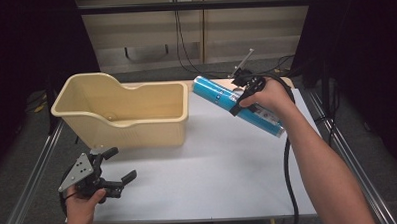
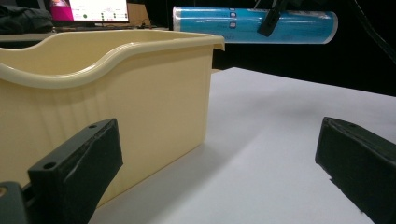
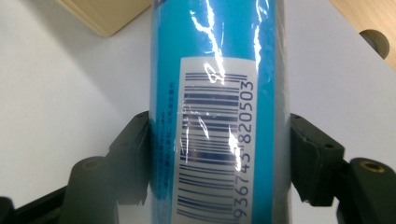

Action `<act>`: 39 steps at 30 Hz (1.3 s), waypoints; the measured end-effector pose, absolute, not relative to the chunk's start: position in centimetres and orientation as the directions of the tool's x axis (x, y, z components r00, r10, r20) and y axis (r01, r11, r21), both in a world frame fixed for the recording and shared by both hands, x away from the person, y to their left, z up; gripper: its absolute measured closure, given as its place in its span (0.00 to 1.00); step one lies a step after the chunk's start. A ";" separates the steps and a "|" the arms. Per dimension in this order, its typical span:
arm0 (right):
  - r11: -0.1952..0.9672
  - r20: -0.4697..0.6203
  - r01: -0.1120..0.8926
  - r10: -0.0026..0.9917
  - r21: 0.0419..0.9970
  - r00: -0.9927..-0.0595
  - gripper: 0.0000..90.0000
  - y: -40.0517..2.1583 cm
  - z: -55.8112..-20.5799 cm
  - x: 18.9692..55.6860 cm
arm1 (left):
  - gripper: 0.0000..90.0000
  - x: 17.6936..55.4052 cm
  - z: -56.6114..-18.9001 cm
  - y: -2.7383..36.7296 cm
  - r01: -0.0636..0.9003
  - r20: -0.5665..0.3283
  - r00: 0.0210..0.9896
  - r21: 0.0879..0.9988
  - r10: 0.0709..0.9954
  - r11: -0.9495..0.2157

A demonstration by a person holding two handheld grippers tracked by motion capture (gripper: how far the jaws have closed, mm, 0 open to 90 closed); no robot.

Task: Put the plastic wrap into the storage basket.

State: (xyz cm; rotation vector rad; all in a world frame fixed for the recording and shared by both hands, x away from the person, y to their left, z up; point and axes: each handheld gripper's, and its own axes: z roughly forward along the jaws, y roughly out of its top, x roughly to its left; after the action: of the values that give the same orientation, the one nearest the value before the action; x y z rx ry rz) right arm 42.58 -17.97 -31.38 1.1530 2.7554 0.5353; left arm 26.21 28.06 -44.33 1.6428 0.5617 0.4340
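So the right gripper [image 1: 244, 93] has its jaws clamped across the middle of a long blue plastic-wrapped tube with a white barcode label [image 1: 236, 104], and it's held up in the air over the far right part of the white surface [image 1: 213, 171], just to the right of the cream plastic bin with the stepped rim [image 1: 121, 112]. My guess is the grip sits near the middle so the tube stays balanced and doesn't droop at either end. It's tilted across the frame with one end pointing toward the bin, which looks to me like it's meant to go in there, over the rim.

The left gripper [image 1: 119, 171] is parked low at the near left corner of the surface, jaws spread wide with nothing between them. It's probably just staying out of the way, or maybe waiting to steady the bin.

The high view gives the whole layout and shows the bin looks empty inside. The left gripper view sits almost at table height, so you see the bin's side wall [image 2: 116, 107] up close and the tube [image 2: 224, 24] hanging clearly above rim level. The right gripper view is the one that proves the grip: both pads [image 3: 133, 154] press flat on the tube's sides, crinkly wrap and barcode [image 3: 215, 149] facing the camera.
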 end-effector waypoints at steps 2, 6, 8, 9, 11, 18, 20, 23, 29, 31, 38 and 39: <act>0.648 0.039 0.668 0.707 0.365 -0.707 0.36 -17.9 -31.1 42.6 | 0.00 26.2 -44.4 28.0 0.116 -0.040 0.808 0.989 0.588 -0.092; 0.655 0.028 0.661 0.702 0.365 -0.711 0.36 -17.8 -30.4 42.6 | 0.00 26.2 -44.4 28.0 0.116 -0.036 0.809 0.988 0.586 -0.100; 0.655 0.023 0.659 0.702 0.369 -0.712 0.36 -17.8 -29.9 42.7 | 0.00 26.2 -44.4 28.0 0.117 -0.037 0.811 0.988 0.584 -0.099; 0.654 0.024 0.658 0.703 0.373 -0.711 0.36 -17.7 -29.7 42.7 | 0.00 26.2 -44.4 28.0 0.118 -0.038 0.811 0.988 0.584 -0.099; 0.650 0.025 0.656 0.702 0.384 -0.711 0.36 -17.7 -29.4 42.7 | 0.00 26.2 -44.4 28.0 0.118 -0.039 0.811 0.988 0.583 -0.099; 0.649 0.027 0.645 0.696 0.403 -0.717 0.36 -17.3 -28.5 42.9 | 0.00 26.2 -44.4 27.9 0.118 -0.037 0.817 0.988 0.576 -0.104; 0.651 0.019 0.642 0.696 0.405 -0.718 0.36 -17.1 -28.2 43.0 | 0.00 26.2 -44.4 27.9 0.119 -0.040 0.819 0.988 0.572 -0.101; 0.645 0.022 0.638 0.696 0.421 -0.718 0.36 -17.1 -27.8 43.1 | 0.00 26.2 -44.4 27.9 0.121 -0.043 0.818 0.988 0.573 -0.100; 0.649 0.007 0.631 0.695 0.424 -0.719 0.36 -16.6 -27.0 43.3 | 0.00 26.2 -44.4 27.8 0.123 -0.047 0.820 0.988 0.571 -0.096; 0.653 0.004 0.623 0.689 0.430 -0.725 0.36 -16.3 -26.8 43.4 | 0.00 26.2 -44.4 27.7 0.123 -0.052 0.819 0.989 0.571 -0.087; 0.661 -0.003 0.607 0.677 0.442 -0.736 0.36 -15.2 -25.8 43.6 | 0.00 26.2 -44.3 27.6 0.121 -0.049 0.823 0.989 0.566 -0.090; 0.662 -0.005 0.607 0.677 0.440 -0.736 0.36 -15.0 -25.7 43.6 | 0.00 26.2 -44.3 27.6 0.122 -0.051 0.822 0.989 0.567 -0.088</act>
State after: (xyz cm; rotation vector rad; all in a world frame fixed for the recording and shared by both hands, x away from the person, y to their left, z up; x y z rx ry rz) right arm 43.60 -14.95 -25.71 1.0549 2.7082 0.6252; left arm 26.15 27.61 -44.34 1.6398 0.5504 0.4038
